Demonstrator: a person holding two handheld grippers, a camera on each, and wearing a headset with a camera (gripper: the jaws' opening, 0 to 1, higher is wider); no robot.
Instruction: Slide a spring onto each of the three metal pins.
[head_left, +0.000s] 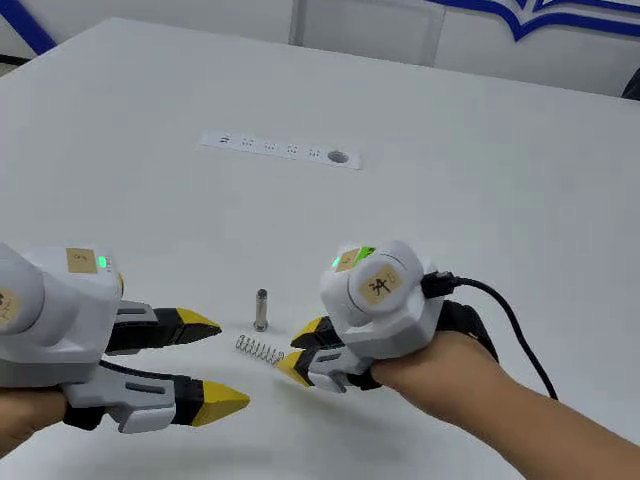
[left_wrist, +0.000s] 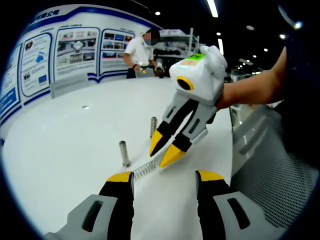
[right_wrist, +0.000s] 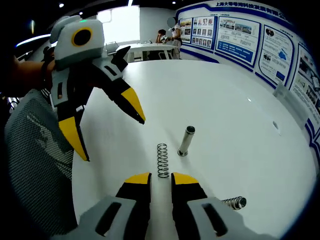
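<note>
Metal spring (head_left: 260, 349) flat on table (head_left: 450, 180), near upright pin (head_left: 261, 309). Right gripper (head_left: 286, 350) narrowly parted at its end, grip impossible to tell; left gripper (head_left: 234, 365) spread wide.

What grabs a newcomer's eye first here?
Two yellow-tipped grippers meet low over the white table: the left gripper is wide open, while the right gripper has its jaws narrowly apart at one end of a loose spring. A bare metal pin stands upright beside that spring, and a second pin behind it already wears a spring.
</note>
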